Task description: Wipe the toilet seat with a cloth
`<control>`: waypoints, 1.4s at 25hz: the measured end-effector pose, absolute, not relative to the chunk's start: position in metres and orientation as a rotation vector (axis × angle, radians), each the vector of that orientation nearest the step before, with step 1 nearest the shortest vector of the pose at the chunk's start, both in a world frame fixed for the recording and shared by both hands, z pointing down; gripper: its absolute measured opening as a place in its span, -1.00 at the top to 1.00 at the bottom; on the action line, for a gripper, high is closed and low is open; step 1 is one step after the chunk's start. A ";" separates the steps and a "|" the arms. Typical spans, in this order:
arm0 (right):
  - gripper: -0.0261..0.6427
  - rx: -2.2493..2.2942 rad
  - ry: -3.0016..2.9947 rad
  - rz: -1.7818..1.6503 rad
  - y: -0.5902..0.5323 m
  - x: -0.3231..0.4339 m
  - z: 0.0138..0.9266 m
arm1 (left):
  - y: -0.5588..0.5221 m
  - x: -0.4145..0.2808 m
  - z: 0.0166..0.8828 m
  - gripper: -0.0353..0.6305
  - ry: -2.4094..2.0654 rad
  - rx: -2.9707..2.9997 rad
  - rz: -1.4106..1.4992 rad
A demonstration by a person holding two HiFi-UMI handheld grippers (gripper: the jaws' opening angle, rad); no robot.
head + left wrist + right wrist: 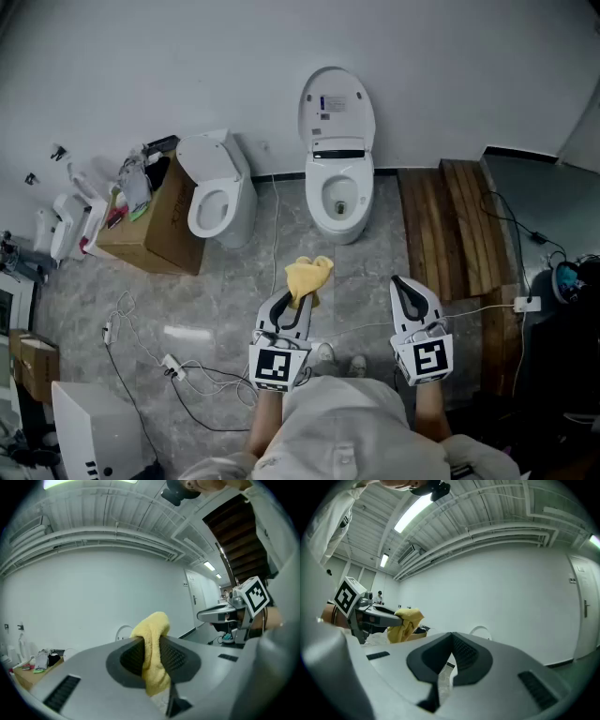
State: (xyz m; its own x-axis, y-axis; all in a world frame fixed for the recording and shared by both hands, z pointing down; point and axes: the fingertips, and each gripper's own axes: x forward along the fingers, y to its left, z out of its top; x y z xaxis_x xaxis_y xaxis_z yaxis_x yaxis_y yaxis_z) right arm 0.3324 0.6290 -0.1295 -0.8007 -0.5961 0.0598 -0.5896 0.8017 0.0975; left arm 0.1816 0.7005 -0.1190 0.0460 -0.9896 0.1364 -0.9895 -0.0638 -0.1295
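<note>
Evidently the wiping has not begun: the person stands back from the toilet [338,192], both grippers held low and level in front of the body. The left gripper [296,302] is clenched on the yellow cloth [308,277], which is pinched at its middle between the pads so that a loose fold bunches out past the tips. That probably leaves soft material free to meet the surface rather than hard jaw. The right gripper [451,642] has its jaws pressed together on nothing and sits beside the left one, apparently idle and kept out of the way.

The lid [336,105] stands raised against the wall, so the seat [320,202] lies exposed around the bowl, well apart from the cloth and straight ahead of it. A second toilet [217,197] and a cardboard box [155,225] stand off to the left, outside the likely path.
</note>
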 end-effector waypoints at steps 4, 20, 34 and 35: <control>0.90 0.955 -2.915 -0.125 0.618 0.338 -0.134 | 0.693 0.194 -0.121 0.65 2.153 -2.260 -0.291; 0.90 0.951 -2.888 -0.145 0.526 0.279 -0.112 | 0.600 0.137 -0.098 0.65 2.161 -2.286 -0.253; 0.90 1.011 -2.816 -0.163 0.435 0.166 -0.116 | 0.492 0.025 -0.098 0.65 2.070 -2.376 -0.198; 0.90 1.008 -2.820 -0.161 0.432 0.159 -0.118 | 0.487 0.020 -0.098 0.65 2.065 -2.382 -0.192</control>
